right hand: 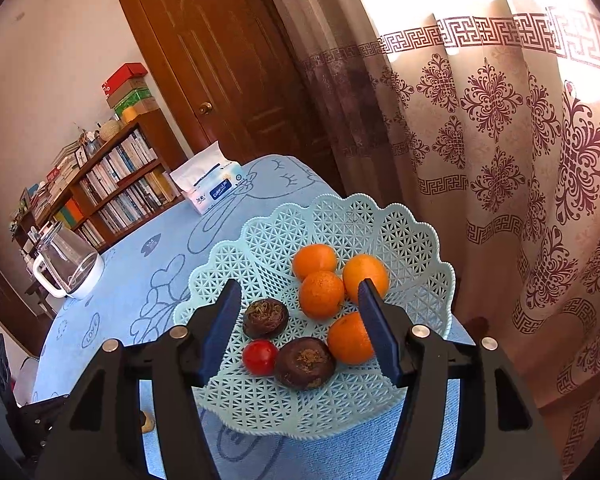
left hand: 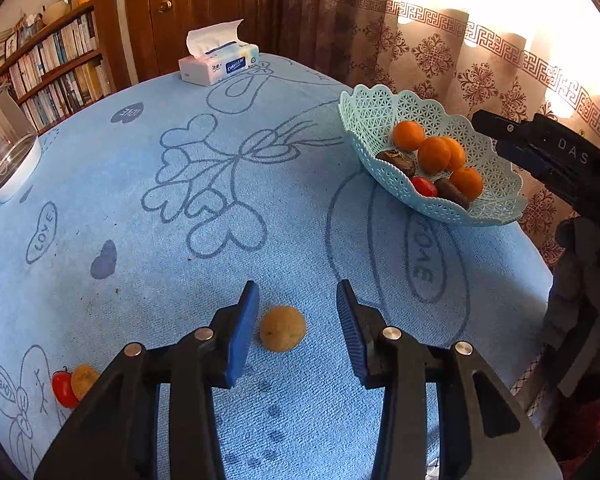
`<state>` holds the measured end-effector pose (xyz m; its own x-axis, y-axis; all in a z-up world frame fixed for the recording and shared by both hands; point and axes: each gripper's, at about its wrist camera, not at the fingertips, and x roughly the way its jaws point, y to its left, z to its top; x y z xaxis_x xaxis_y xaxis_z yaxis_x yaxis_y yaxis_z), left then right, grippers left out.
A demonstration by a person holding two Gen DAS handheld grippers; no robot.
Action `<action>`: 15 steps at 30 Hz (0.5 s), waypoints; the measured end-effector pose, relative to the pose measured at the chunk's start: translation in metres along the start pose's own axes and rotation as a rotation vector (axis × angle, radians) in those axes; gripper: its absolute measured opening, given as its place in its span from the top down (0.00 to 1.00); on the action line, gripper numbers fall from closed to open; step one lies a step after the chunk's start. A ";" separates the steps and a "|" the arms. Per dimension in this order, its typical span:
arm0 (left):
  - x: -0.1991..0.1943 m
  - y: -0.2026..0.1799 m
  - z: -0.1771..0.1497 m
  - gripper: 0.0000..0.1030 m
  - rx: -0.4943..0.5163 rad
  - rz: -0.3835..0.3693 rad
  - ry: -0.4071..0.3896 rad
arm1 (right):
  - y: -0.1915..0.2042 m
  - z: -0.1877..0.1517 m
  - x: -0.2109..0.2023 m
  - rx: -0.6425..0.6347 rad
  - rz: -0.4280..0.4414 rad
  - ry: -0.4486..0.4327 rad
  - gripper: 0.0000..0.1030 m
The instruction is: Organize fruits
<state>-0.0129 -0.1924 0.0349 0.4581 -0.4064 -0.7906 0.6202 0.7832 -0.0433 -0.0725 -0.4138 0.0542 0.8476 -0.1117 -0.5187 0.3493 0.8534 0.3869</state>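
The left gripper (left hand: 298, 304) stands open over the blue tablecloth (left hand: 148, 264), a tan round fruit (left hand: 283, 328) lying between its blue pads, untouched. The right gripper (right hand: 298, 304) hangs open above the pale green basket (right hand: 340, 216), holding nothing. In the basket lie four oranges (right hand: 321, 294), two dark brown fruits (right hand: 305, 362) and a red tomato (right hand: 260, 357). Farther off stands a tissue box (left hand: 219, 65).

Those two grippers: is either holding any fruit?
No. The left gripper stands open around a yellowish fruit; the right gripper hangs open over the basket.
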 end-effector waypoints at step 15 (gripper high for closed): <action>0.014 -0.002 -0.002 0.74 0.019 0.025 0.029 | 0.002 0.000 -0.001 0.000 0.010 0.000 0.39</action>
<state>-0.0093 -0.1980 0.0228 0.4552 -0.3724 -0.8088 0.6209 0.7838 -0.0115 -0.0732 -0.4120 0.0553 0.8509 -0.1035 -0.5151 0.3410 0.8546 0.3917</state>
